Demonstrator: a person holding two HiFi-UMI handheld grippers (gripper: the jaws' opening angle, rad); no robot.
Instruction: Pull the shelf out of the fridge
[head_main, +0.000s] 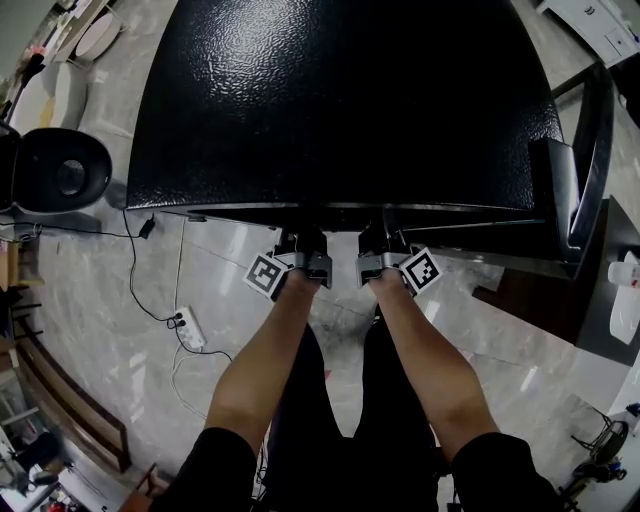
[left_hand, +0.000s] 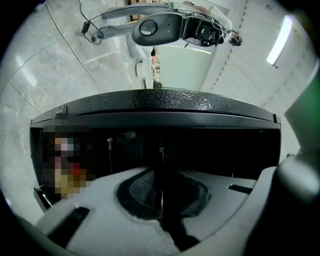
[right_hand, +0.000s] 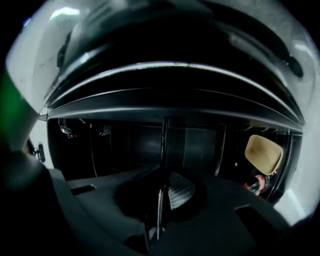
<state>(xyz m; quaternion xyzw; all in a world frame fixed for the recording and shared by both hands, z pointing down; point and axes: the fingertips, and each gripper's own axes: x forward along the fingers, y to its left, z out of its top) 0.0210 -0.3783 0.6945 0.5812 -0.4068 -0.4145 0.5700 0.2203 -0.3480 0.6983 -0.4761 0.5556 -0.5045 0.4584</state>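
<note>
Fridge (head_main: 340, 100) fills 12 o'clock in the head view, with its door (head_main: 580, 160) swung open at 3 o'clock. The left gripper (head_main: 302, 246) and right gripper (head_main: 384, 244) sit side by side at its front edge, both with jaws pinched together. Can't pick out the shelf in that dark interior, tbh.
</note>
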